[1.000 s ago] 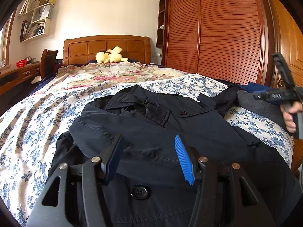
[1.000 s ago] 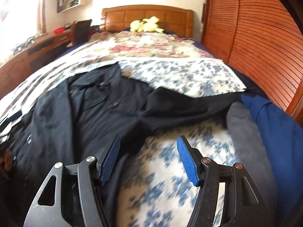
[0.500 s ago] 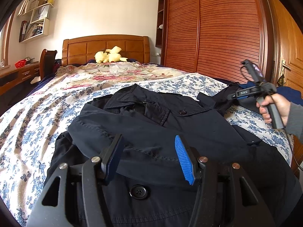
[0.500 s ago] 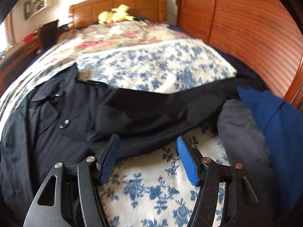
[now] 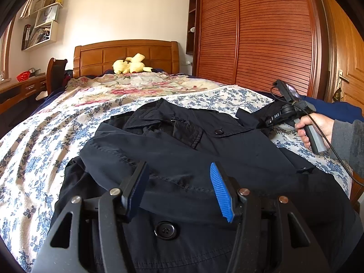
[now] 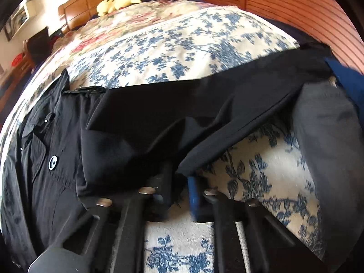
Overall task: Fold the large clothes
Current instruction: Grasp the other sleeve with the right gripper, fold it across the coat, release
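Observation:
A dark navy coat (image 5: 204,154) lies front up on the floral bedspread (image 5: 34,147), collar toward the headboard. My left gripper (image 5: 177,175) hovers low over the coat's lower front, jaws open, nothing between the pads. In the left wrist view a hand (image 5: 316,125) holds my right gripper (image 5: 270,120) at the coat's right sleeve. In the right wrist view that sleeve (image 6: 204,104) stretches across the bed to the right. My right gripper (image 6: 179,182) is shut on the sleeve's near edge, and the fabric bunches up between the jaws.
A grey garment (image 6: 325,136) and a blue one (image 6: 348,79) lie at the bed's right edge beside the sleeve end. A yellow plush toy (image 5: 130,66) sits at the headboard. The slatted wardrobe (image 5: 261,34) stands close on the right, a desk (image 5: 18,88) on the left.
The right gripper dropped toward the sleeve, rolled, and went from open to shut on the sleeve's edge. The left gripper and the coat body have not moved.

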